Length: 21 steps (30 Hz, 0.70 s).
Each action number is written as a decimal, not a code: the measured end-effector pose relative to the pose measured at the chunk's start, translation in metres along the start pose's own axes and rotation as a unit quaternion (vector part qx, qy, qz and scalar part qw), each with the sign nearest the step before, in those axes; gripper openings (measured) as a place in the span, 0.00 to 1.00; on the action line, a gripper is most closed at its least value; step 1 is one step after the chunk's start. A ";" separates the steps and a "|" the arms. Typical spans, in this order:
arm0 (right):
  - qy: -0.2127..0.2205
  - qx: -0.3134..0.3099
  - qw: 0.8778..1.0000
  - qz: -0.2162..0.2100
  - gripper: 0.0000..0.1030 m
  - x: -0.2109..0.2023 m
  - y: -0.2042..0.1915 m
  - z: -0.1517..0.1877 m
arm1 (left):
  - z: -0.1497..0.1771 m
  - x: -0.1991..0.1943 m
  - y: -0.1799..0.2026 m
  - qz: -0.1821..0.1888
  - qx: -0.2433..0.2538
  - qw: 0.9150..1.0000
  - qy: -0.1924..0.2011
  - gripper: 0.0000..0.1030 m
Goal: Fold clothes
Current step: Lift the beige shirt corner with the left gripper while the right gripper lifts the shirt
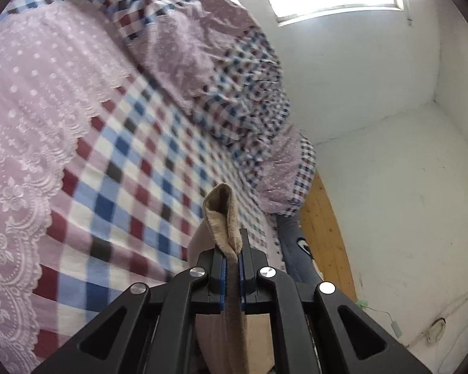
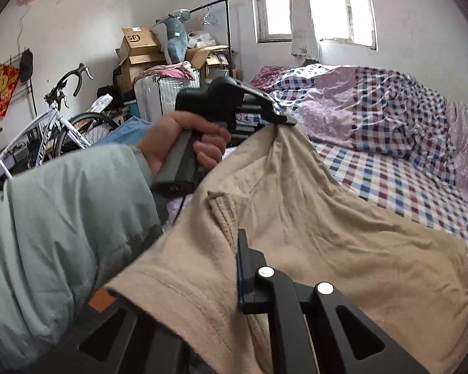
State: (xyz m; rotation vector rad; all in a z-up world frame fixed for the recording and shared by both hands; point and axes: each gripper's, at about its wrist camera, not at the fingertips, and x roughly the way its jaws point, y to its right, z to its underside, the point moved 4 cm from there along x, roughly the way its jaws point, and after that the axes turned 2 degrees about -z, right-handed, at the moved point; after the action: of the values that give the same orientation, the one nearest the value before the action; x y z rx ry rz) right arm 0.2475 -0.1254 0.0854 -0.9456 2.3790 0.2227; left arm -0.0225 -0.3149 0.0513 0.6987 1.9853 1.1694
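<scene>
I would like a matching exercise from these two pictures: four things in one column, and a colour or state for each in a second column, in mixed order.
Things:
1. beige garment
2. left tongs
3. bicycle
4. plush toy

Descriptions:
A. white frame, standing by the wall
B. held up above the checked bed sheet
C. blue-grey, on top of cardboard boxes
D. shut on a fold of cloth

Pairs: 1-B, 2-D, 3-A, 4-C
</scene>
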 end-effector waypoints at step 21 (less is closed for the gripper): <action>0.002 0.123 0.981 0.148 0.03 -0.113 0.151 0.077 | 0.071 0.155 0.142 0.031 0.041 0.996 -0.080 0.04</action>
State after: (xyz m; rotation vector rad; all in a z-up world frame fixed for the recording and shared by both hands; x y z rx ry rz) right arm 0.2468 0.0779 0.0766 -0.4778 2.4739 0.0345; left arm -0.0458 -0.1012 0.1068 0.8730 1.8978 1.0389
